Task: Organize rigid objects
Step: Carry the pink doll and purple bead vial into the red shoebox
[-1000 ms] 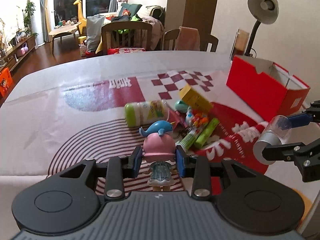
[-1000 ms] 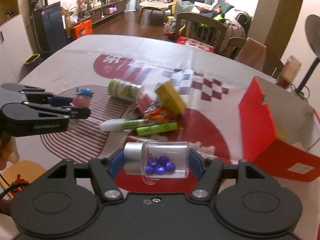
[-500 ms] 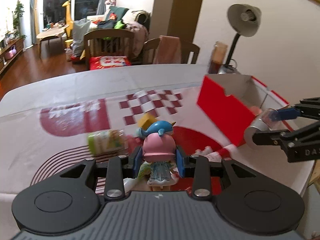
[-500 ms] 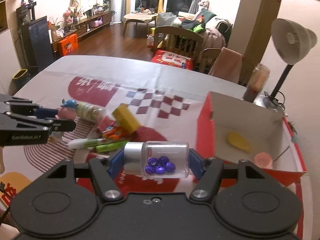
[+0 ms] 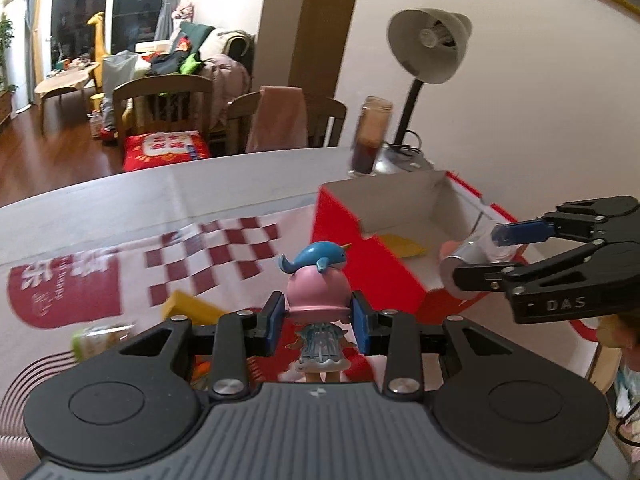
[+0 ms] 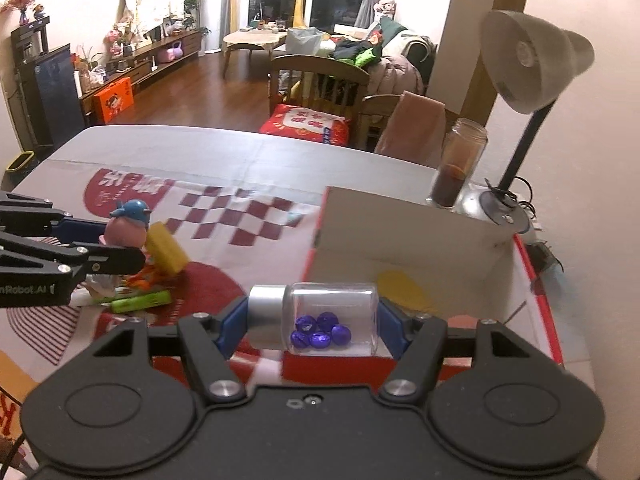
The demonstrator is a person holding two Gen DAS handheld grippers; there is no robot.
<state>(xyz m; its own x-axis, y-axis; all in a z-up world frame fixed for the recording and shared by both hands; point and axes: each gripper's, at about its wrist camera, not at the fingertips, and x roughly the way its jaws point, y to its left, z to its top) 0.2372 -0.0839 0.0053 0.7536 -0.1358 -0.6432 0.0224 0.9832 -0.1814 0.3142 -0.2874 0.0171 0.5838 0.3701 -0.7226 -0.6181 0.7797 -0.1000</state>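
Box [image 6: 400, 240] right of toy pile [image 6: 152, 284]; lamp [image 6: 528, 64] behind.

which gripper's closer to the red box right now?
Right. The right gripper, shut on the glass jar, hangs at the red box near rim; the left gripper, gripping the figurine, is short of its left wall.

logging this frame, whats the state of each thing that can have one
left claw: shut on the figurine
figurine: upright, held off the table
right claw: shut on the glass vial
glass vial: on its side, capped, blue beads inside
red box: open on top
desk lamp: off
tall jar: upright, partly filled
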